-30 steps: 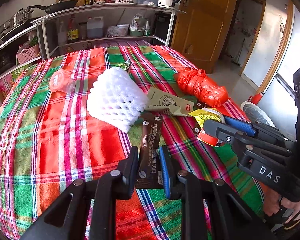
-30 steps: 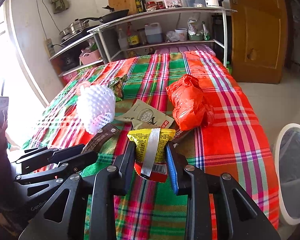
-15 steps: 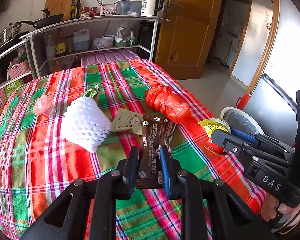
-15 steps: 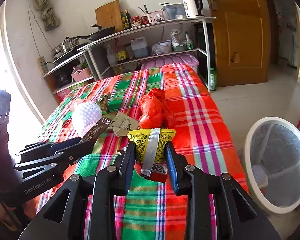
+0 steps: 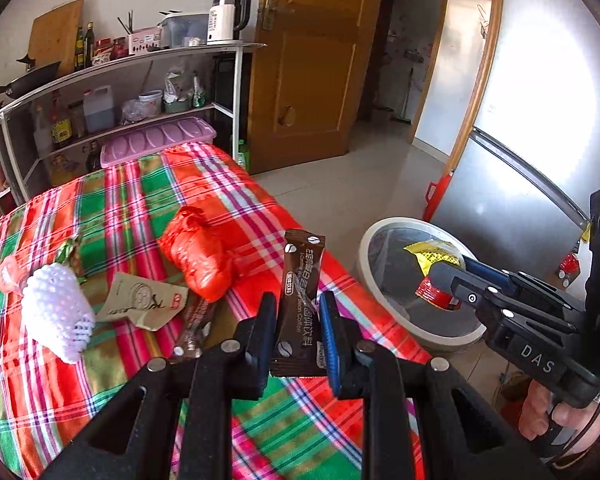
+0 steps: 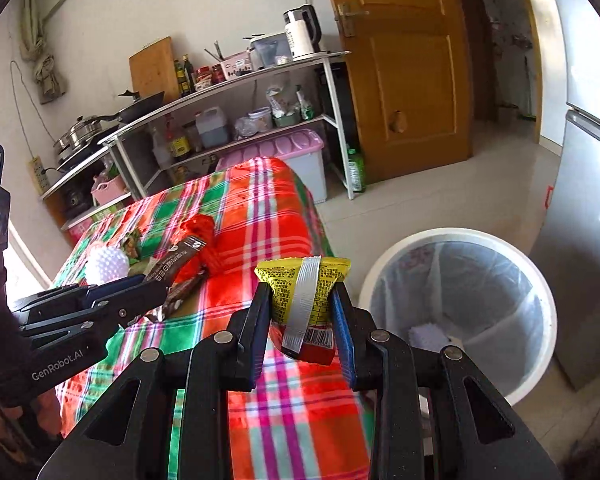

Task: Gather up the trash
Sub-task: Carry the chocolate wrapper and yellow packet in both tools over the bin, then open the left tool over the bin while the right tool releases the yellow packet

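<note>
Bright plaid cloth (image 5: 112, 208) in red, green and white covers the table, with a metal kitchen shelf (image 5: 140, 64) behind it and pale floor tiles off its right edge.

Pinched flat between the blue pads of the left gripper (image 5: 298, 334) is one slim brown coffee sachet (image 5: 300, 304), glossy, standing upright with white print down its face. The right gripper (image 6: 302, 320) has its pads pressed onto one crinkled yellow snack packet (image 6: 304, 294) with a silver seam strip and a red lower end; in the left wrist view this packet hangs above the mouth of the bin.

Five loose pieces lie on the cloth beyond the left gripper's fingers: a second brown sachet (image 5: 198, 318) lying flat, a creased beige paper packet (image 5: 142, 300), a white foam fruit net (image 5: 56, 316) with a bumpy mesh surface, a knotted orange-red plastic bag (image 5: 198, 254), lumpy and shiny, and a small green foil wrapper (image 5: 70, 250). Just left of the net sits a pinkish clear plastic piece (image 5: 6, 276), too blurred to name.

One round white waste bin (image 6: 456, 236) stands on the floor just beside the table's edge, lined with a clear plastic bag; something pale (image 6: 426, 334) lies at its bottom.
</note>
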